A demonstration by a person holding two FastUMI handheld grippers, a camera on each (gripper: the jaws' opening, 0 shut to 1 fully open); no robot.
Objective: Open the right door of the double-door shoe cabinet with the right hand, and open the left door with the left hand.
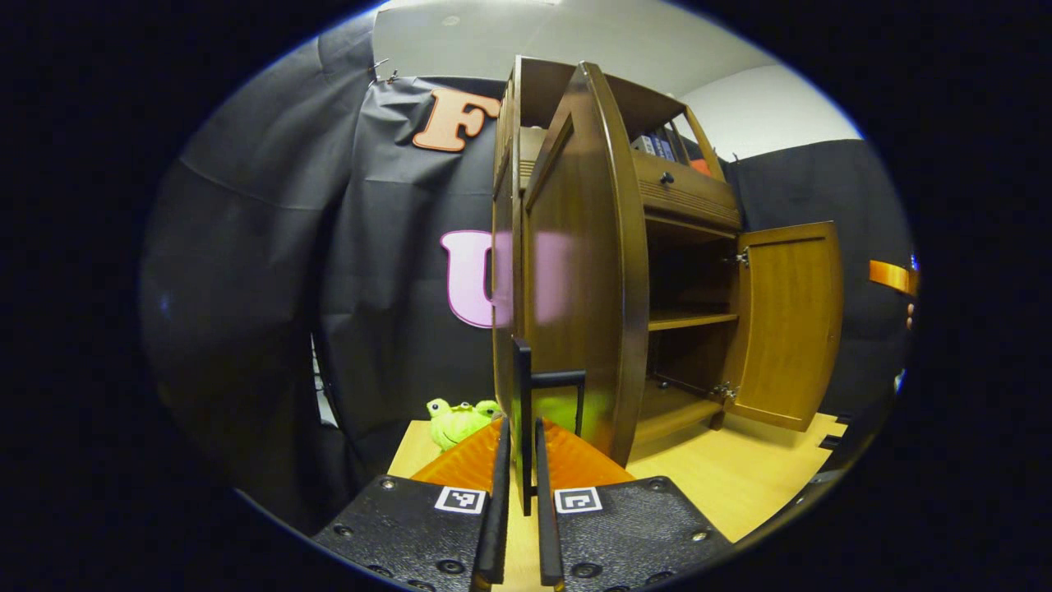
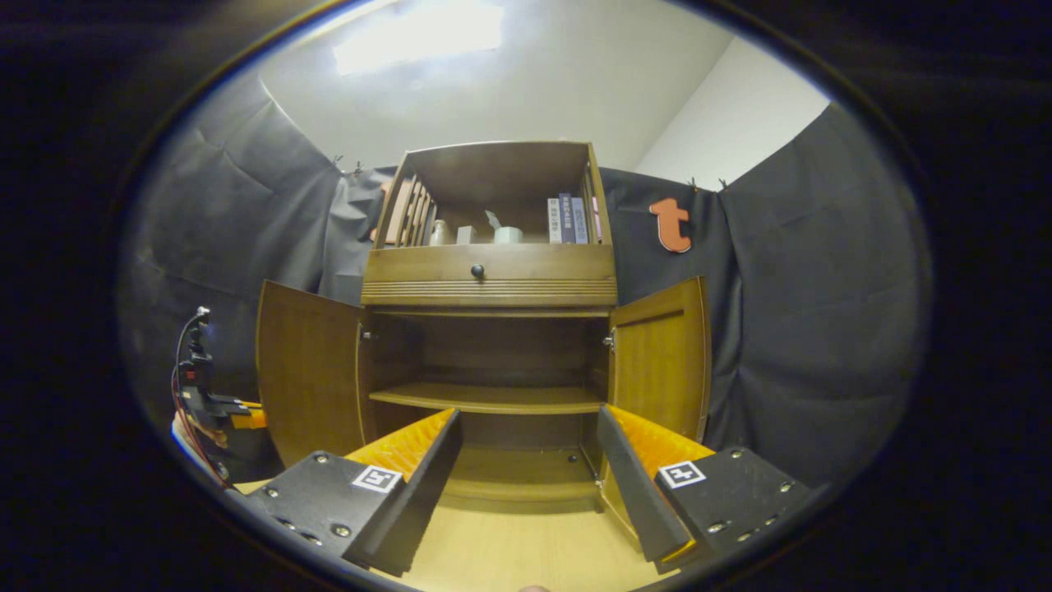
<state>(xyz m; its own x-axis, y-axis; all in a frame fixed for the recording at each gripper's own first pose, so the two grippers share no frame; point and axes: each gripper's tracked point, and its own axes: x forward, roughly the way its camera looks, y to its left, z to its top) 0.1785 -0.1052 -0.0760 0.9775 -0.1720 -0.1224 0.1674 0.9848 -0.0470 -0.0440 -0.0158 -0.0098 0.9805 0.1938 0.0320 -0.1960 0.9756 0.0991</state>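
The brown wooden shoe cabinet (image 2: 490, 284) has both lower doors swung open. In the left gripper view the left door (image 1: 583, 271) is edge-on right in front of me. My left gripper (image 1: 519, 436) is shut on its black handle (image 1: 557, 378), whose upright bar runs between the two fingers. The right door (image 1: 789, 321) stands wide open farther off. In the right gripper view, my right gripper (image 2: 526, 485) is open in front of the cabinet, holding nothing. It sits between the left door (image 2: 308, 370) and the right door (image 2: 662, 362). The left gripper (image 2: 215, 407) shows at the far left.
A green frog plush (image 1: 456, 419) lies on the wooden floor (image 2: 509, 551) beside the left door. Above the doors is a drawer with a black knob (image 2: 477, 270). The open top shelf holds books (image 2: 569, 219). An inner shelf (image 2: 493, 399) crosses the cabinet.
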